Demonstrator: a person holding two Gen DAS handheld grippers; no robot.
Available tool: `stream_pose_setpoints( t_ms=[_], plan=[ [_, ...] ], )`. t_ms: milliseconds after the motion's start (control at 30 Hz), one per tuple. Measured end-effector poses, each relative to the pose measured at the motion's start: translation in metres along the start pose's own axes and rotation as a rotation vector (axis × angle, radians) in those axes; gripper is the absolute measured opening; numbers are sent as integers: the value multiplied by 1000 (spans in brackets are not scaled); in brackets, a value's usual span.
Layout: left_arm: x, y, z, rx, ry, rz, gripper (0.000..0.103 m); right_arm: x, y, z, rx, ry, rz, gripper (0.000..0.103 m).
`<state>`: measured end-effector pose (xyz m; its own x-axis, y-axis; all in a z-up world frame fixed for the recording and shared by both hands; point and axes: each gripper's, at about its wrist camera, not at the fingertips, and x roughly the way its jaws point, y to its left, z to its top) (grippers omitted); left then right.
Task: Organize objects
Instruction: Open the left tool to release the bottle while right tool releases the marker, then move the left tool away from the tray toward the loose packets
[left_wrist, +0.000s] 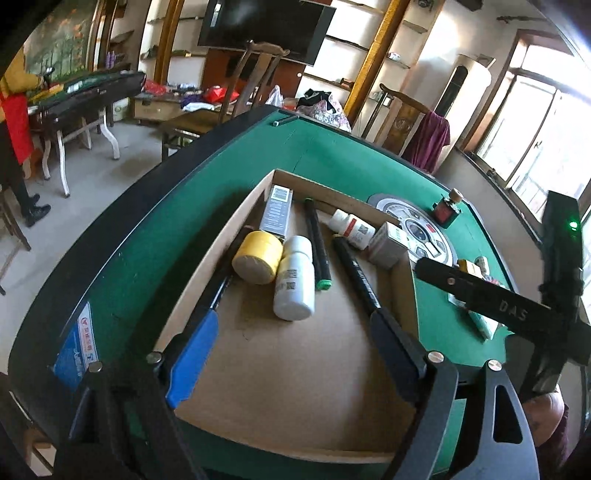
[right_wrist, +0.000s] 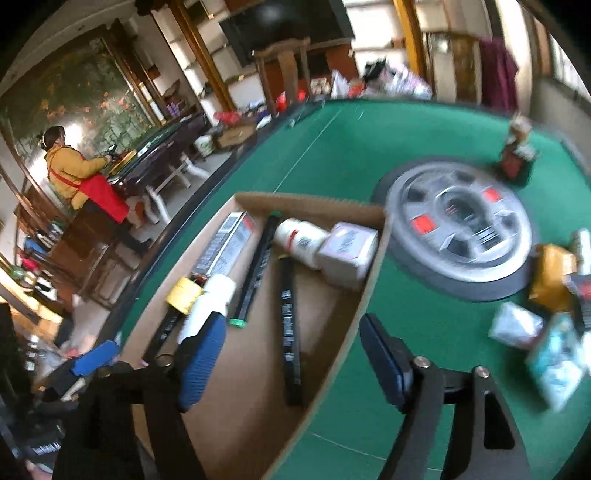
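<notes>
Both grippers, left (left_wrist: 291, 354) and right (right_wrist: 291, 354), hover over the cardboard box (left_wrist: 207, 258), fingers spread and empty. Sorting seems midway; next likely calls for fetching the packets (right_wrist: 517, 325) beside the box.

A shallow cardboard tray (left_wrist: 207, 266) on the green worktop (left_wrist: 147, 236) holds a yellow tape roll (left_wrist: 257, 257), a white bottle (left_wrist: 294, 283) on its side, two black markers (left_wrist: 317, 243), a red-labelled white bottle (left_wrist: 351, 227), a grey carton (left_wrist: 388, 243) and a long grey box (left_wrist: 277, 215).

Two wrist fisheyes, angled down, close over the green tabletop (left_wrist: 129, 236).
Left looks straight into the cardboard box (left_wrist: 295, 369); right views it from its right side. Both share box and central dial (right_wrist: 458, 225).
</notes>
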<state>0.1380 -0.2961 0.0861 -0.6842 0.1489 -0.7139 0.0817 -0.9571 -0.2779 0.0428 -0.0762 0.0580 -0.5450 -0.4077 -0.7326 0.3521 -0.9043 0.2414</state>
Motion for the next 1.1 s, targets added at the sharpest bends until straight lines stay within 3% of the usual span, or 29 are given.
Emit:
stream_pose_setpoints(
  t_ms=[200,300,633,1100],
  plan=[
    [-15,-35,-8,92,-77,72,84,-34,-11,-9,-45,-128,-159,88],
    [-21,-51,-10,126,-99,74,84,-47,-21,-12,-63,-181,-221,90],
    [-4,-107,-24,198,-37,30,85,-81,-47,-28,-153,-283,-356,97],
    [12,-149,-37,272,18,1,85,-93,-83,-33,-116,-291,-370,99]
  ],
)
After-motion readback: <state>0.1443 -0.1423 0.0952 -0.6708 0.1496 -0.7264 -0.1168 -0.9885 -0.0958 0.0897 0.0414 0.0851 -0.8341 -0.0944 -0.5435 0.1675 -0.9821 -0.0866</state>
